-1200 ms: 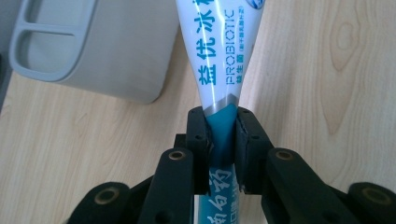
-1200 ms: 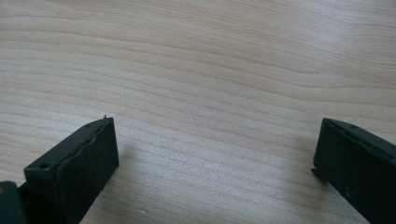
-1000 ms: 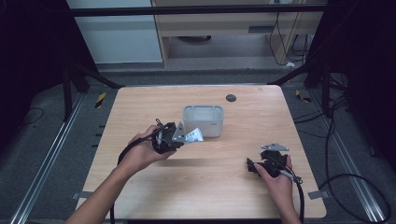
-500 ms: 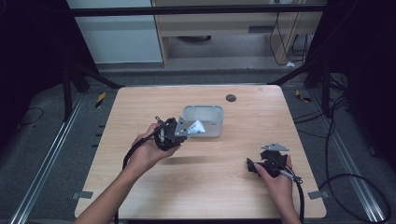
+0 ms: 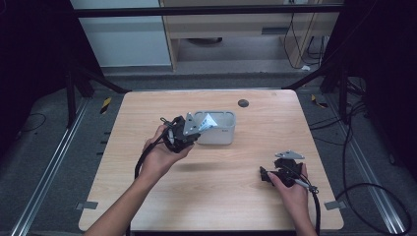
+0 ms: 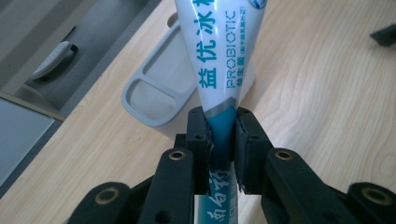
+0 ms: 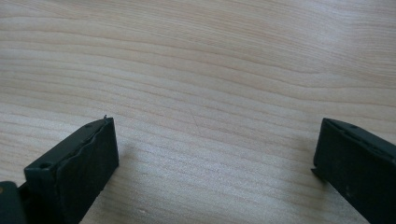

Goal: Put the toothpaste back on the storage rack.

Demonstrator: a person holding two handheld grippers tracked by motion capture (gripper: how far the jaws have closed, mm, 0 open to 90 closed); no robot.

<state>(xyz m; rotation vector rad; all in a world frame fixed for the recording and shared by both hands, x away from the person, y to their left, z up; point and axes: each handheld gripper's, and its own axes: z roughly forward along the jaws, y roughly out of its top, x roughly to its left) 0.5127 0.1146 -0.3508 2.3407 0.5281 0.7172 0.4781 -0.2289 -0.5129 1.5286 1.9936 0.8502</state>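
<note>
Gripping a white-and-teal tube (image 6: 219, 70), the left claw (image 5: 189, 129) has edged toward two o'clock over the grey bin (image 5: 221, 135) — drop-off looks close; right claw (image 7: 215, 163) rests wide open.

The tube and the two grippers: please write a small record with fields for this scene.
held item: white and teal tube, printed PROBIOTIC
holder: left gripper, jaws shut on the tube's narrow end
tube position: over the grey organizer
organizer: grey, with compartments, on the wooden table
right gripper: jaws open, holding nothing, low over the table

Black tongs (image 6: 223, 140) with brass-ringed screw holes, black cables.
</note>
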